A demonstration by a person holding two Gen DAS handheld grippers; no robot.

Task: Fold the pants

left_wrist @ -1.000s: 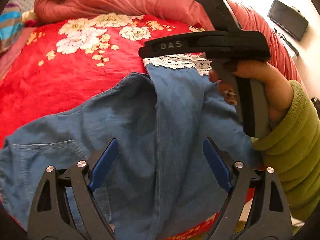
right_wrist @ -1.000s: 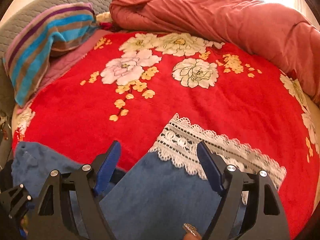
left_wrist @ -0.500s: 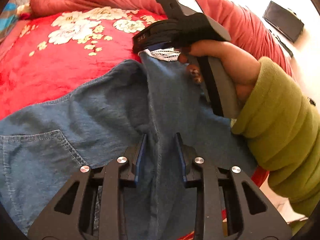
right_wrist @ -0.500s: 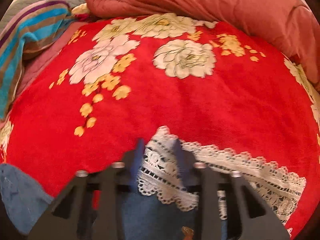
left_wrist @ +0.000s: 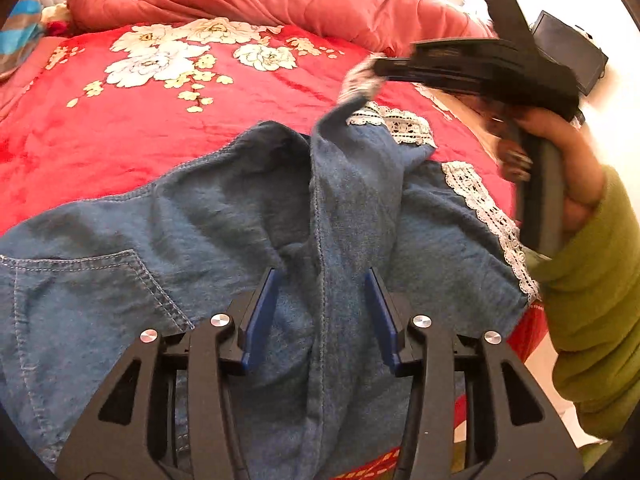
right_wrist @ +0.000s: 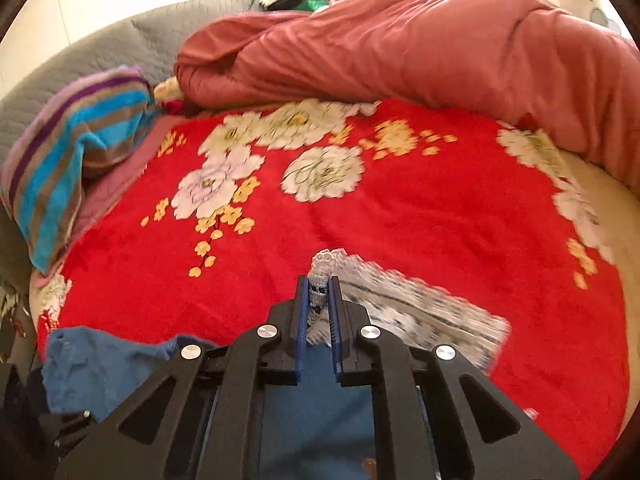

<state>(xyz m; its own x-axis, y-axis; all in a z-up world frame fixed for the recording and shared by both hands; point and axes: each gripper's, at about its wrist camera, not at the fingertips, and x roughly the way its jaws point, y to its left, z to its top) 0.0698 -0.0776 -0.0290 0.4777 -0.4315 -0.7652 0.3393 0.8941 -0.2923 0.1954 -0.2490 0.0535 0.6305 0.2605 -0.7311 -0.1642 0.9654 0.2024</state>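
Blue denim pants with white lace hems lie spread on the red floral blanket. My left gripper is open, its blue pads either side of a raised seam ridge of the pants near the crotch. My right gripper is shut on the lace hem of one leg and holds it lifted above the blanket; it also shows in the left wrist view, with the leg stretched up to it. The other leg's lace hem lies flat at the right.
A rolled pink-red quilt lies along the far side of the bed. A striped pillow rests at the left by a grey headboard. A dark box sits beyond the bed's right edge.
The right gripper closed on the lace hem and lifted it up and to the right, pulling the leg taut. The left gripper, narrowed half a second ago, has opened wider over the seam.
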